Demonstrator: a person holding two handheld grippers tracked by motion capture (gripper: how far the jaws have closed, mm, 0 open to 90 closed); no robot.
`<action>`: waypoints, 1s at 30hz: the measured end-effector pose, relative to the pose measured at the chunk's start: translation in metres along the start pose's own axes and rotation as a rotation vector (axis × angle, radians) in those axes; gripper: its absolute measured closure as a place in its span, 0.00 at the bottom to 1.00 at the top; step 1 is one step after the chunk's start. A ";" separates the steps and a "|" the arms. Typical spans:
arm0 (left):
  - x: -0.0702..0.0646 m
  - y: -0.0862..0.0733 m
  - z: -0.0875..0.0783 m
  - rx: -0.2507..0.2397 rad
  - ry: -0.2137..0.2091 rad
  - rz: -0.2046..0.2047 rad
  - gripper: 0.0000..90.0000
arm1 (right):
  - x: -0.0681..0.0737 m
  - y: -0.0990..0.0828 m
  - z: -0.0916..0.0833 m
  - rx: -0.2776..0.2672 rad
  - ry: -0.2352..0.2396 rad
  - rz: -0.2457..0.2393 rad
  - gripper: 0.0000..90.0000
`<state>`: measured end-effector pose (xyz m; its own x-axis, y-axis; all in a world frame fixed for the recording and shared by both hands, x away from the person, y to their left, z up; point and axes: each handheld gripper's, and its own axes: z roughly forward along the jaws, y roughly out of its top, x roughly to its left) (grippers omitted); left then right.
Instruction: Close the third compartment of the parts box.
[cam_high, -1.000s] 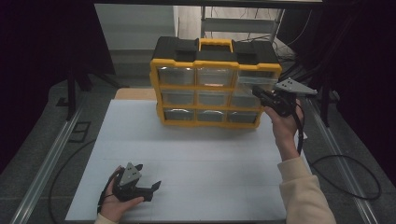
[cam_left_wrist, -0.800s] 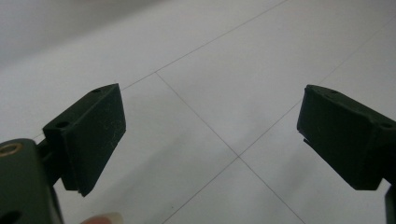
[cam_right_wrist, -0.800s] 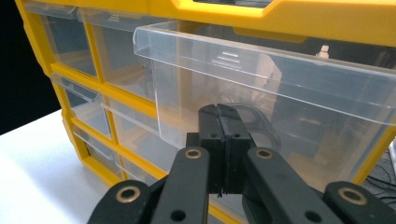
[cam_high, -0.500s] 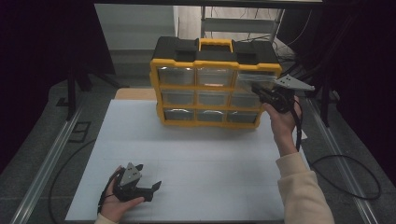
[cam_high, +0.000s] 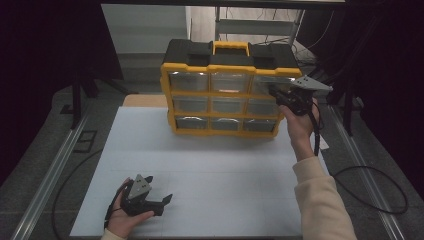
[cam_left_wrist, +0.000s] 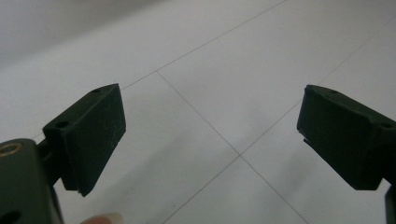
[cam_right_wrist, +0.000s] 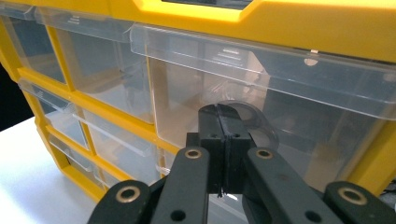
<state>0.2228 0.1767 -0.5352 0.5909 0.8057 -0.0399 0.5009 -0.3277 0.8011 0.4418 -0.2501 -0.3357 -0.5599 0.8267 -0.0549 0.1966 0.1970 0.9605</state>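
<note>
A yellow and black organizer (cam_high: 227, 67) with three rows of clear drawers stands at the back of the white table (cam_high: 215, 165). My right gripper (cam_high: 274, 93) is held at the front of the top right drawer (cam_high: 264, 81). In the right gripper view its jaws are pressed together with nothing between them, and the right gripper (cam_right_wrist: 218, 108) sits just under that clear drawer's (cam_right_wrist: 289, 88) lip. A dark round object shows dimly through the drawer's front. My left gripper (cam_high: 164, 201) rests low near the table's front left, and in its own view the left gripper (cam_left_wrist: 210, 100) stands open over bare table.
Metal rails run along both sides of the table (cam_high: 55, 165). A black cable (cam_high: 372, 172) loops on the floor at the right. A shelf frame (cam_high: 260, 22) stands behind the organizer.
My right gripper has moved slightly left and up, closer to the top right drawer's front. The left gripper has stayed where it was.
</note>
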 end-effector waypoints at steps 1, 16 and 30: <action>0.000 0.000 0.000 -0.001 0.001 0.000 0.09 | 0.000 0.000 0.001 0.000 -0.004 -0.001 0.99; 0.000 0.000 0.000 0.002 -0.002 0.006 0.09 | 0.000 0.000 -0.004 -0.006 -0.006 -0.005 0.99; 0.001 0.001 0.001 0.000 -0.007 0.005 0.10 | 0.013 -0.011 -0.017 -0.022 0.052 -0.024 0.98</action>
<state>0.2245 0.1762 -0.5353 0.5977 0.8008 -0.0398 0.4977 -0.3317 0.8014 0.4185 -0.2507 -0.3418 -0.6051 0.7935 -0.0647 0.1648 0.2044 0.9649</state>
